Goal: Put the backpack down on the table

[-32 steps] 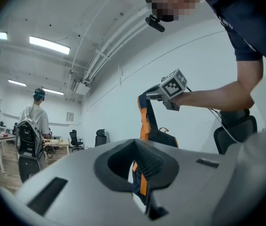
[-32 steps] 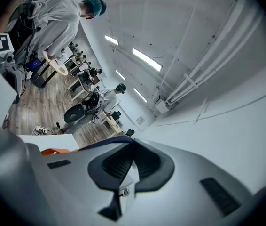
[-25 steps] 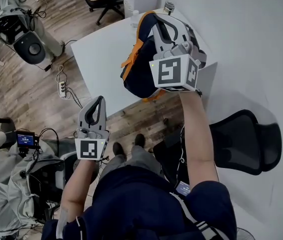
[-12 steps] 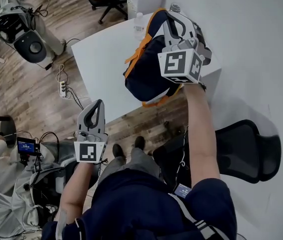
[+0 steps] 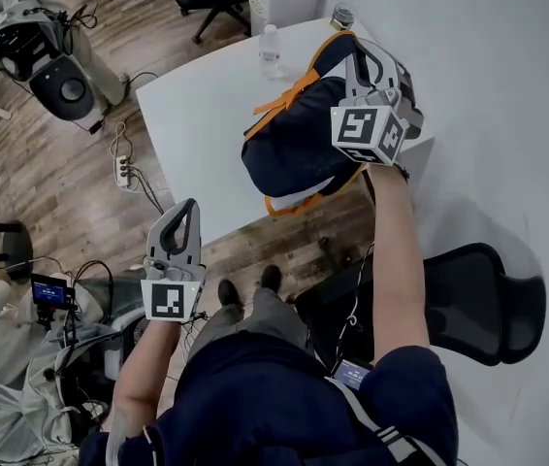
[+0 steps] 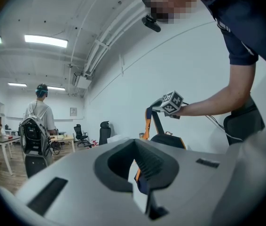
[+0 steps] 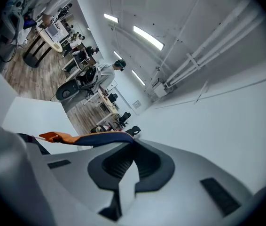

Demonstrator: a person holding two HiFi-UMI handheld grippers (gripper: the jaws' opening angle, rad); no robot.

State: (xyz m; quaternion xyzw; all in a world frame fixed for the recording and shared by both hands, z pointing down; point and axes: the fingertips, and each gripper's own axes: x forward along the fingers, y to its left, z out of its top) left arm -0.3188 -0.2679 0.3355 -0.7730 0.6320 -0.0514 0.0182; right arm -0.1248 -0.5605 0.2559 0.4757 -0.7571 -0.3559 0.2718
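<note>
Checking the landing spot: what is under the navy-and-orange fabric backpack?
The white rectangular table shows around the navy-and-orange fabric backpack; the tabletop directly beneath is covered, so unseen.

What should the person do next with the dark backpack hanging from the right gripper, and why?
Probably carry the backpack a little farther in over the white table and lower it. The right gripper is shut on its strap, and the bag's lower end juts past the table's near edge, so set down here it might tip off.
</note>
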